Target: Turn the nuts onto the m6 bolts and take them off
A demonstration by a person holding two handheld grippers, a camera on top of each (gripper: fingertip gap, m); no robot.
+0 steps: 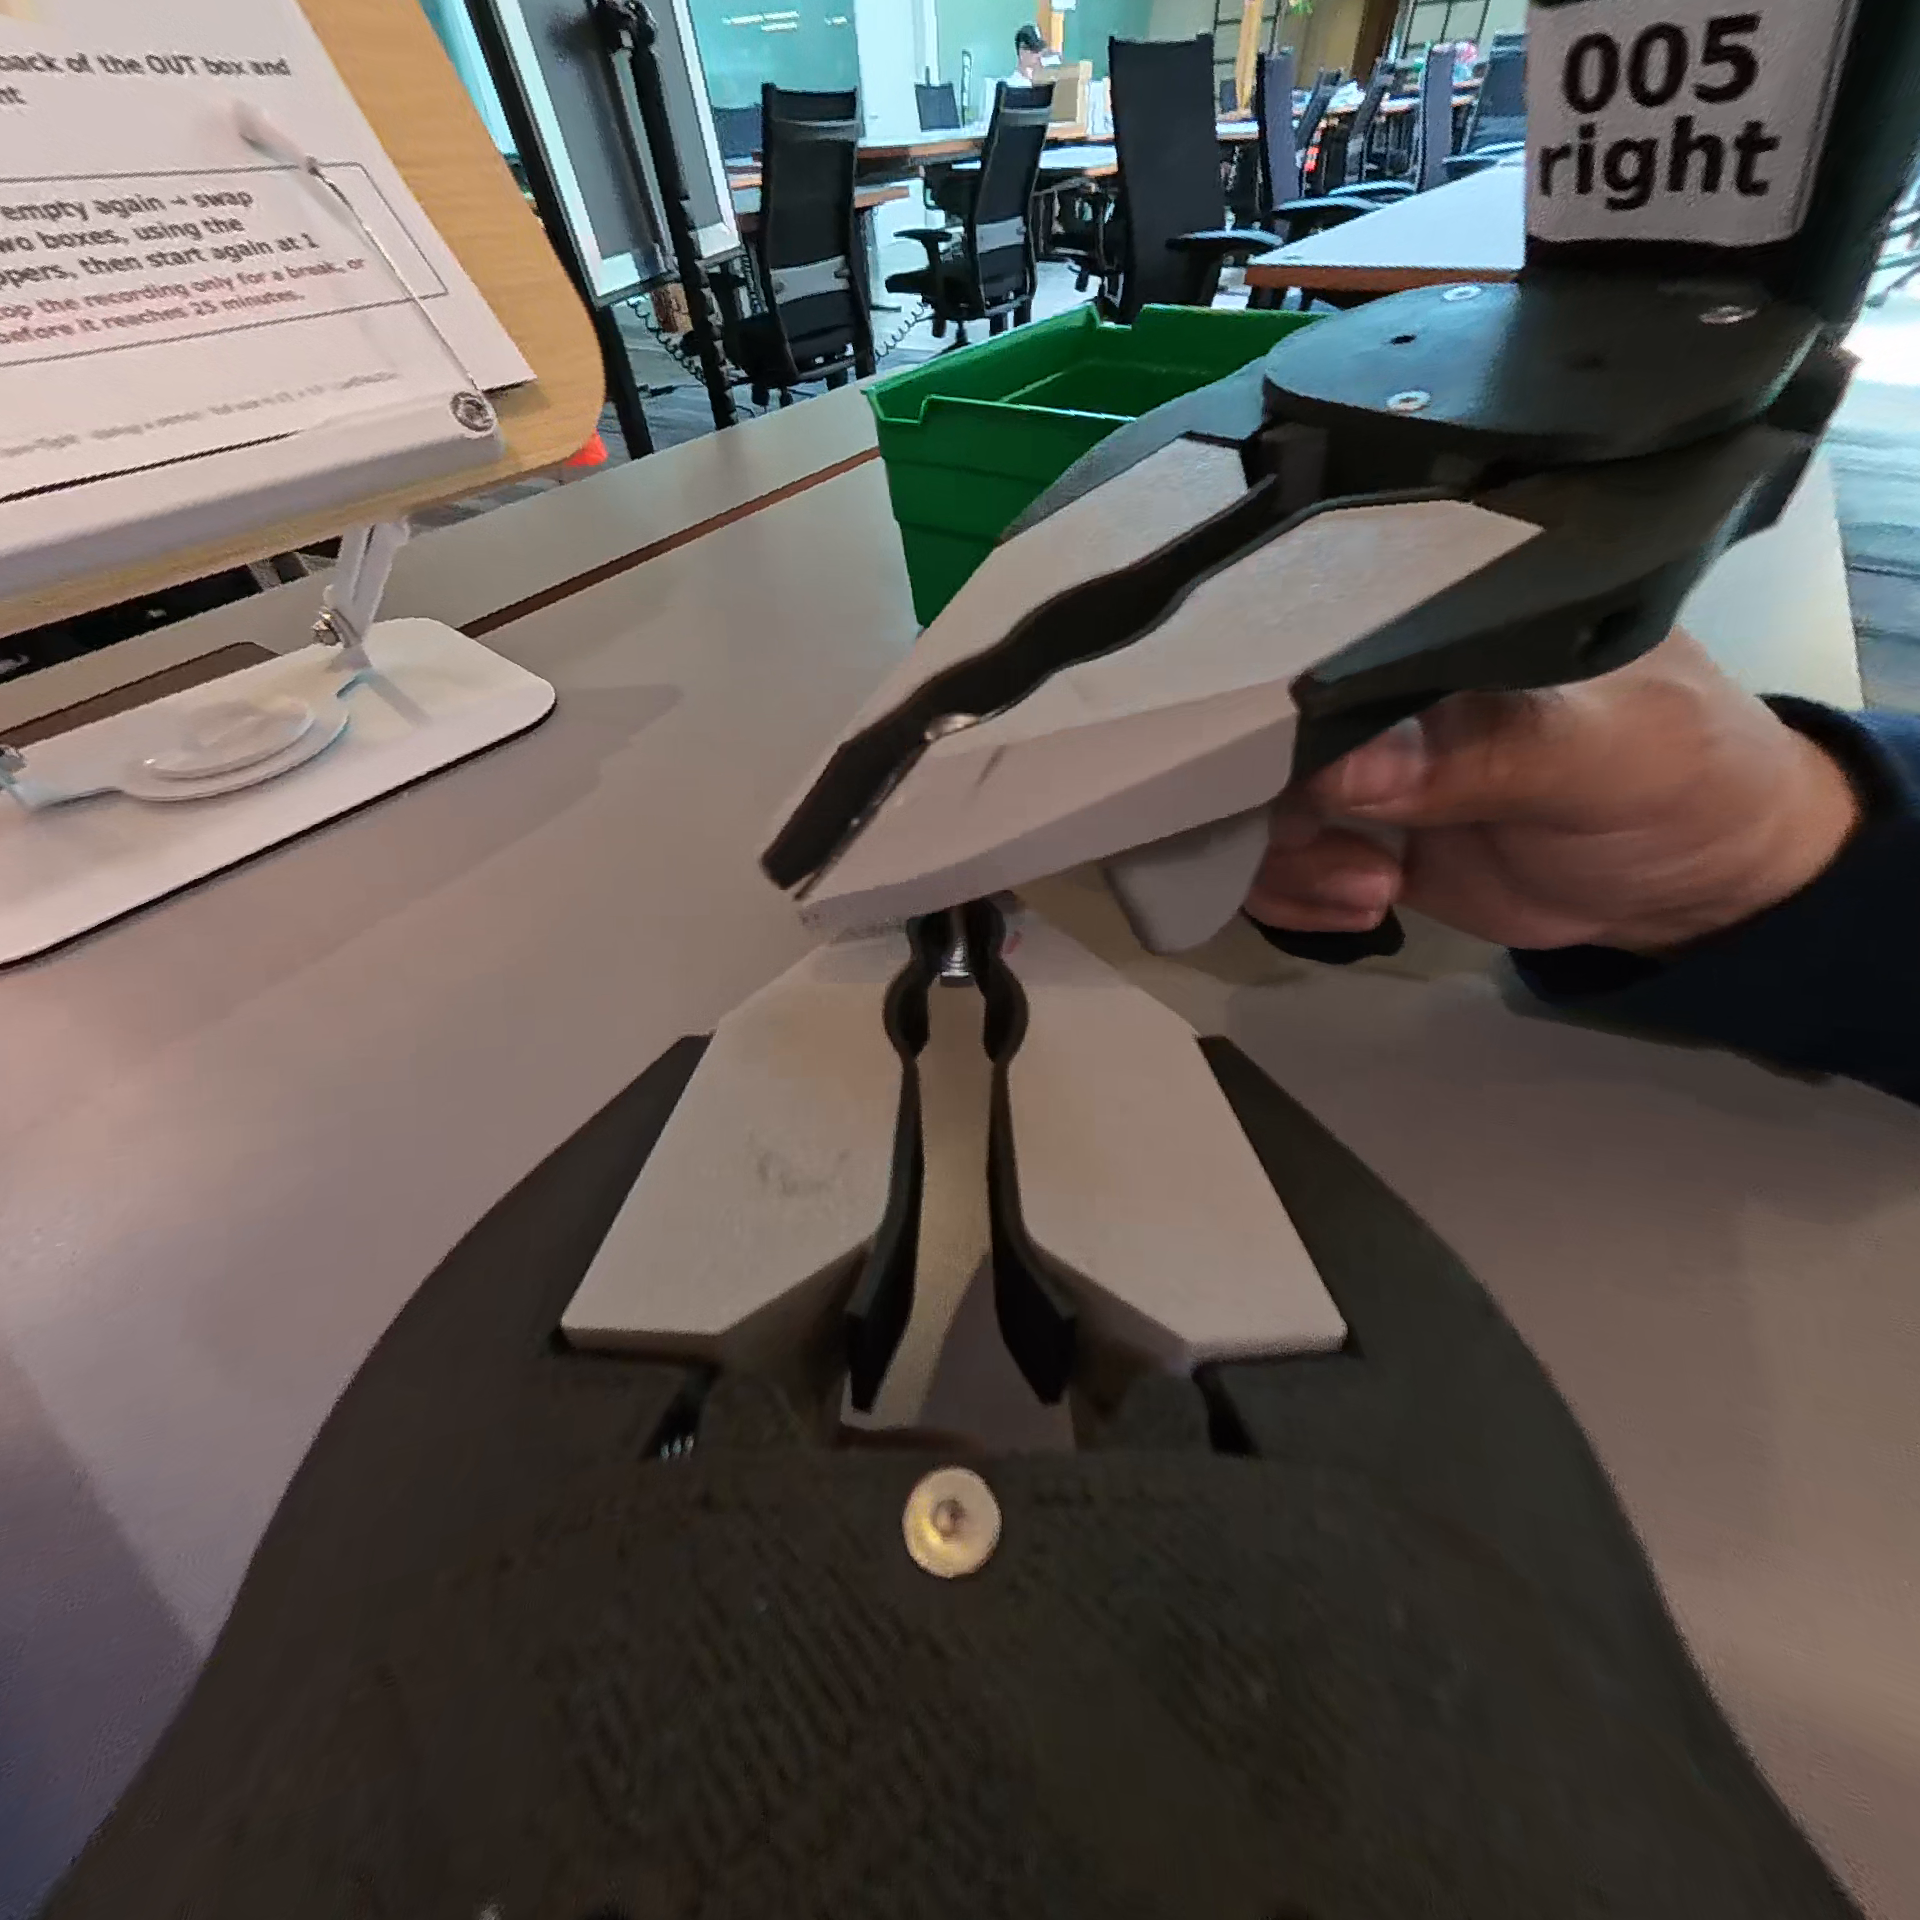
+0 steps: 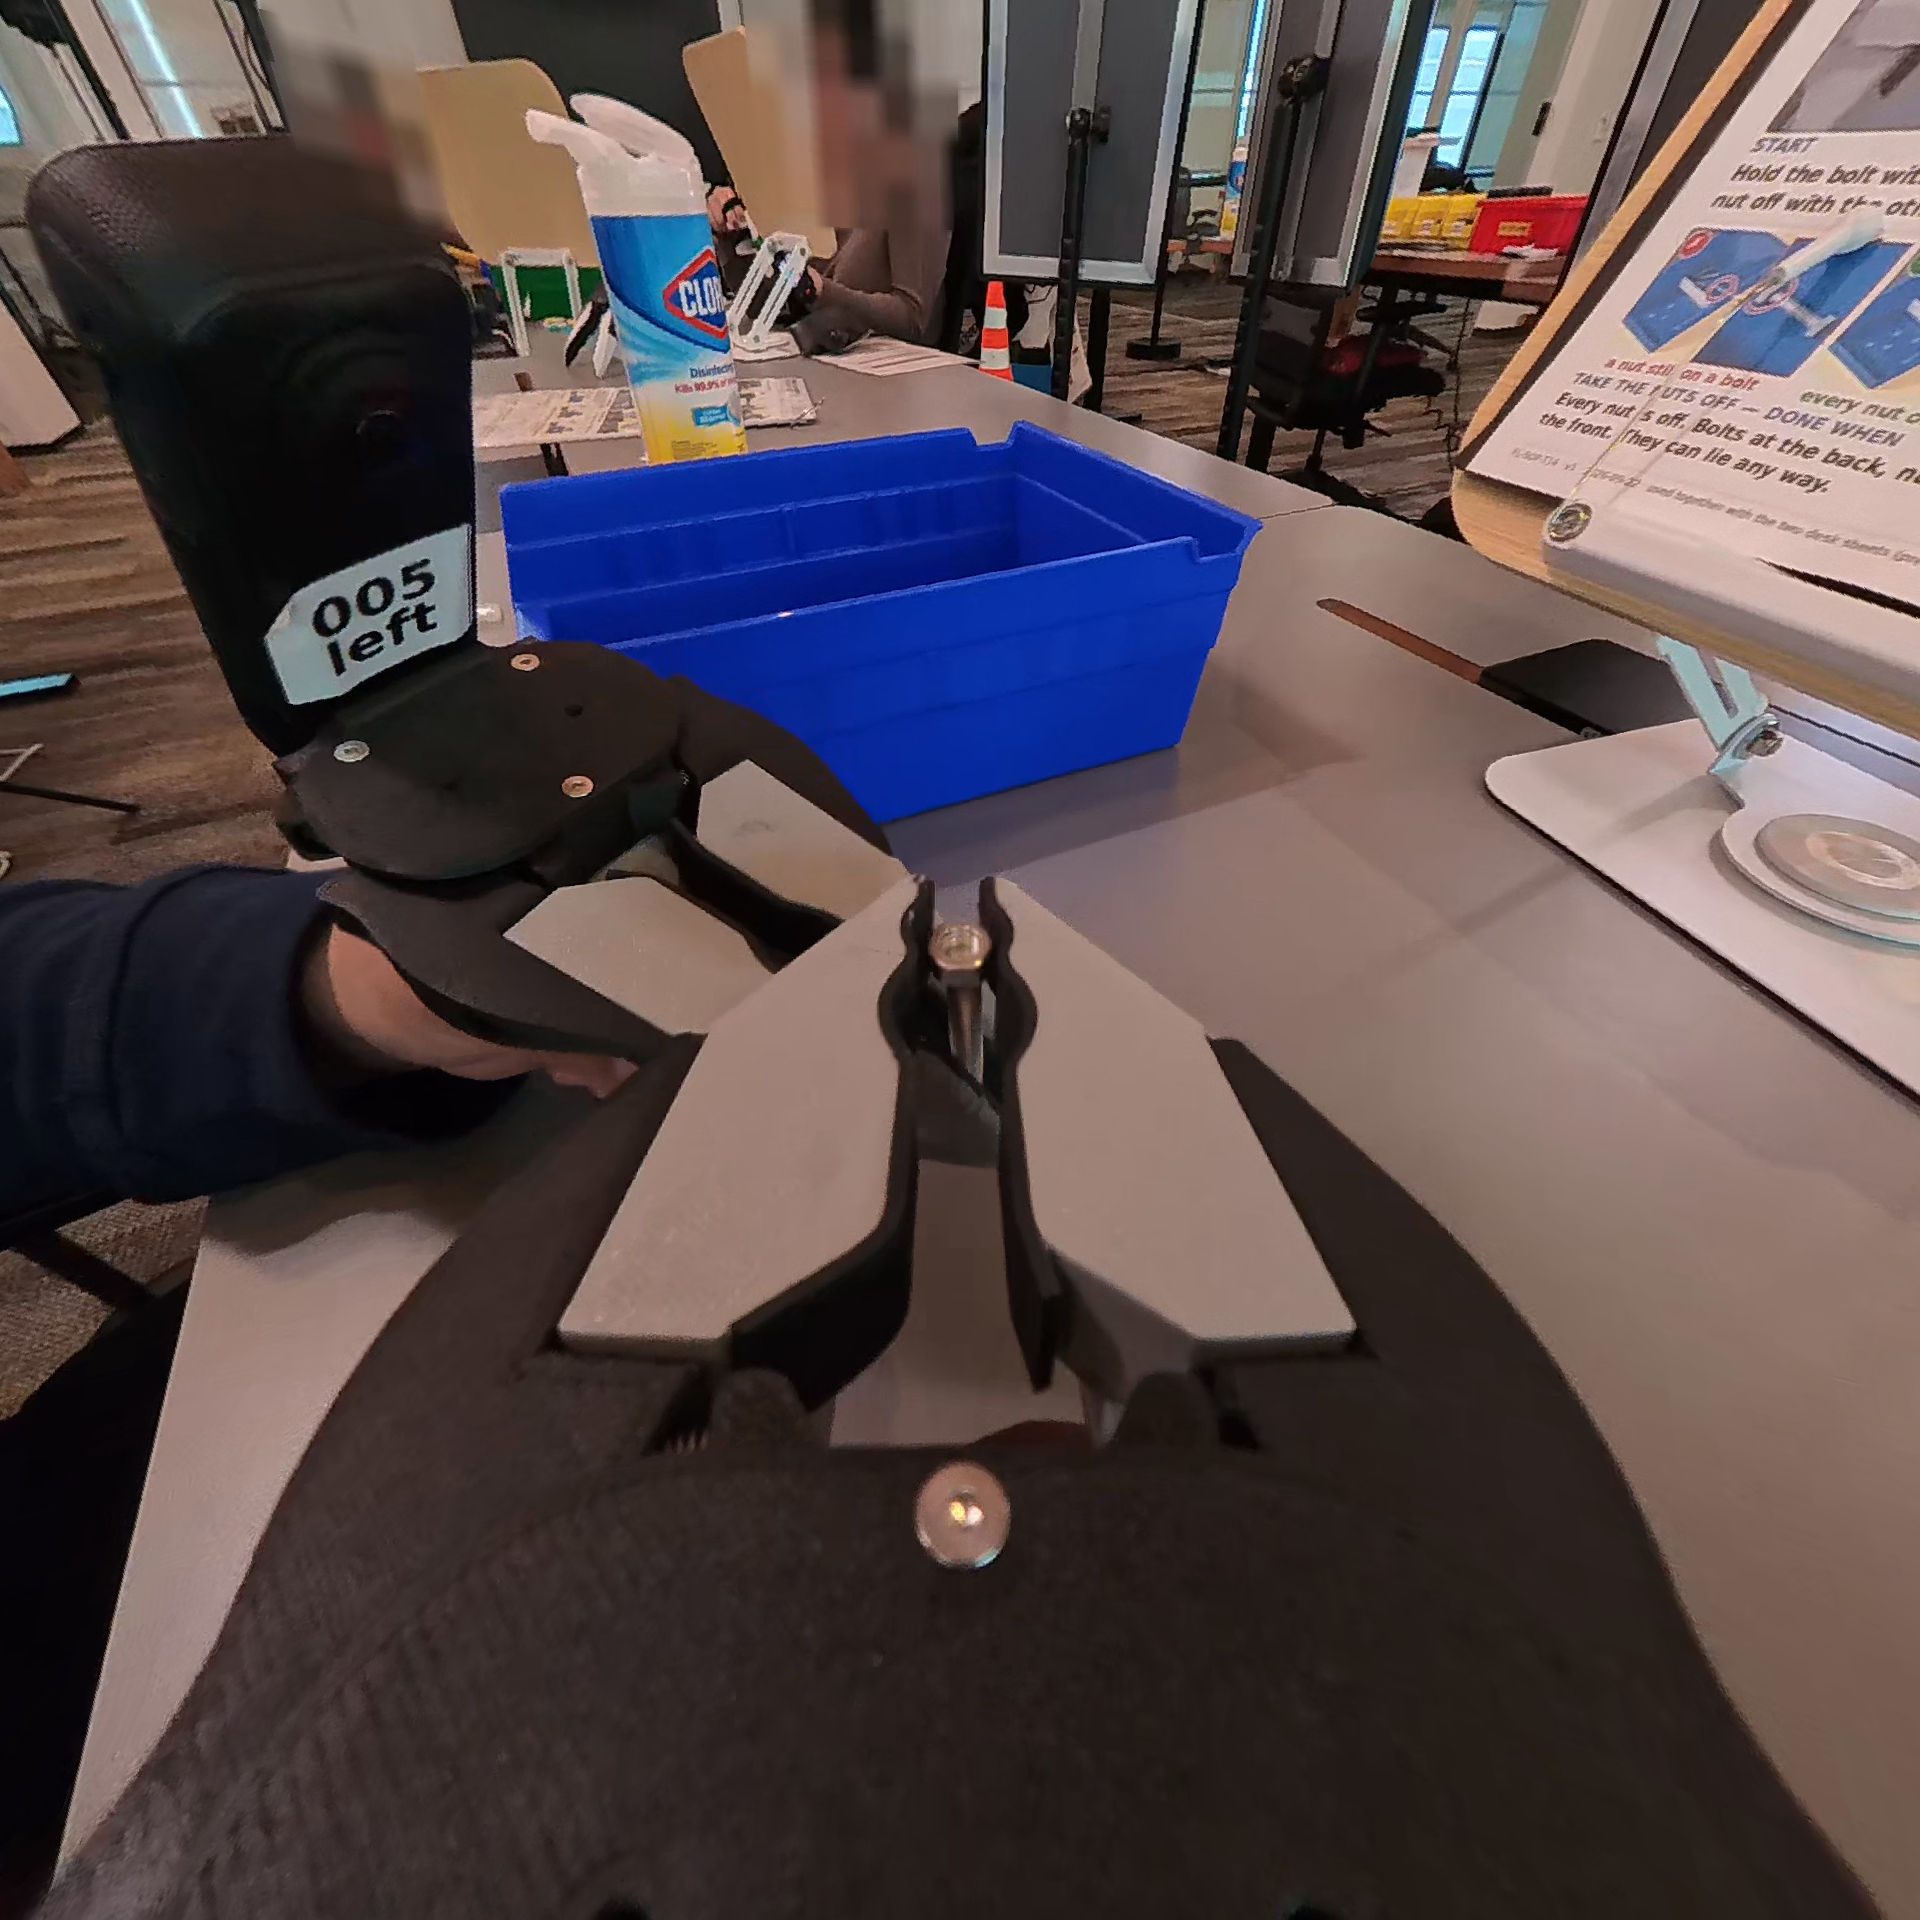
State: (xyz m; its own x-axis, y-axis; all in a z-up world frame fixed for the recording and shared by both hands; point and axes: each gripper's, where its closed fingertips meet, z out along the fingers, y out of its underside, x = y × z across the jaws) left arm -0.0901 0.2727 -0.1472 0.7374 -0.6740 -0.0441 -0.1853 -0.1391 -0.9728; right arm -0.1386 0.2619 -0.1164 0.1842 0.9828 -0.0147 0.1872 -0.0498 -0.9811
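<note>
Two grippers meet over the table (image 2: 1351, 935) so we can twist: our right gripper (image 2: 958, 935) pinches the nut (image 2: 960, 948) from above while our left gripper (image 1: 954, 961) squeezes the bolt (image 1: 954, 961) below, which we think keeps it from spinning.

This is an open-plan office used as a workspace: rows of black swivel chairs (image 1: 821, 208) at long desks (image 1: 1039, 156) fill the far background, with partition panels (image 2: 1081, 135) on stands, a grey table (image 2: 1351, 935) bearing parts bins and an instruction sheet stand (image 1: 208, 260).
</note>
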